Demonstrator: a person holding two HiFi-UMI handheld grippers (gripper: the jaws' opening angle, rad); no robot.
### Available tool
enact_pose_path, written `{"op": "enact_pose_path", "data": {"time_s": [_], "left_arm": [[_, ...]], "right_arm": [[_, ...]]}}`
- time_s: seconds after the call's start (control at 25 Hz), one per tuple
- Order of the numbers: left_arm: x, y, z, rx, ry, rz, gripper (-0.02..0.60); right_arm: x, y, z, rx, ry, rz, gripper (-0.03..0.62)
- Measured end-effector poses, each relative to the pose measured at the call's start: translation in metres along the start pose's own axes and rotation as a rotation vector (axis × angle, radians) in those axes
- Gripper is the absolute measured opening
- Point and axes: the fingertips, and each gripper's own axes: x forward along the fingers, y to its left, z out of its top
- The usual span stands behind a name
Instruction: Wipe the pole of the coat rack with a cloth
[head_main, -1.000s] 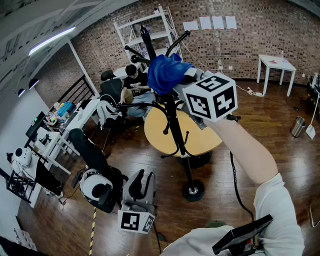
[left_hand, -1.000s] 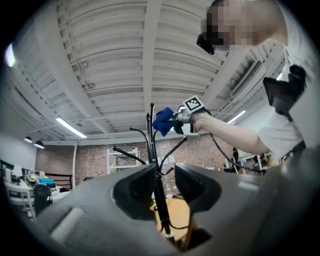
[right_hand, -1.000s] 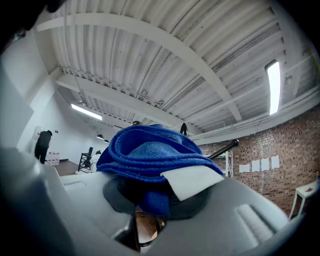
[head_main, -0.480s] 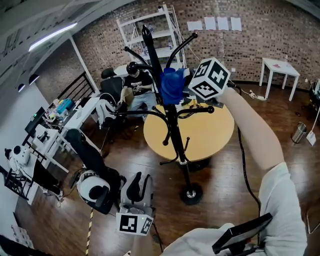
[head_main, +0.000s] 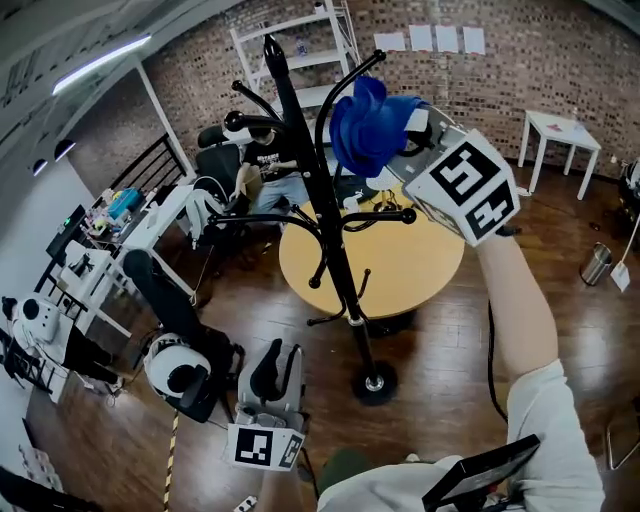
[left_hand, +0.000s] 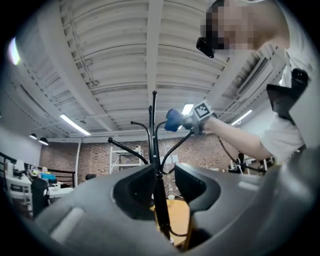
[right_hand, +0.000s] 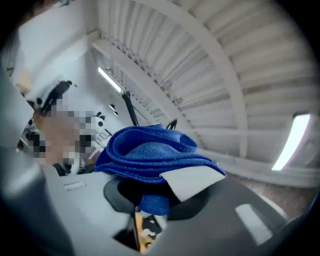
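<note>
Broadly, the dark wood floor fills the head view, and on it, at about 3 o'clock from the rack's foot, stands a round table. In front of the table rises the black coat rack, its pole running from the base at 6 o'clock up to a tip near 12, with hooks curving off near the top. The blue cloth is bunched high up at roughly 2 o'clock from the pole's middle, just beside an upper hook; whether it touches that hook I cannot tell, but it looks clear of the pole itself. The right gripper has its jaws closed on the cloth, which the right gripper view shows folded and pinched between them. The left gripper hangs low at 7 o'clock, well apart from the rack, pointed upward; its jaws stand a little apart with nothing in them, and the pole is only seen far off through the gap. This looks like a pause between strokes, with the cloth lifted off the pole. The next move calls for carrying the cloth toward 9 o'clock, past the hook, pressing it on the upper pole, then drawing it down. With nothing steadying the rack, a hard push could tip it.
</note>
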Motion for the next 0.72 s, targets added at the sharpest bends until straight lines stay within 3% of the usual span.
{"op": "enact_pose_path", "data": {"time_s": [0.08,0.2,0.32,0.4,0.48,0.72], "left_arm": [[0.007,0.013,0.002,0.003,-0.017,-0.017,0.106],[0.022,0.044,0.015,0.011,-0.061,-0.046,0.106],[0.037,0.072,0.02,-0.005,-0.071,-0.099,0.106],[0.044,0.083,0.02,-0.014,-0.079,-0.156,0.106],[0.052,0.087,0.023,-0.005,-0.114,-0.221,0.106],[0.061,0.106,0.007,-0.045,-0.109,-0.392,0.106]], "right_arm": [[-0.035,0.011,0.054,-0.095,-0.108,-0.106,0.098],[-0.048,0.051,0.099,-0.094,-0.187,-0.206,0.098],[-0.024,0.096,0.081,-0.038,-0.046,-0.213,0.097],[-0.008,0.123,0.072,0.017,-0.021,-0.192,0.097],[0.006,0.138,0.063,0.032,-0.006,-0.228,0.098],[0.088,0.115,0.019,0.135,0.123,-0.381,0.098]]}}
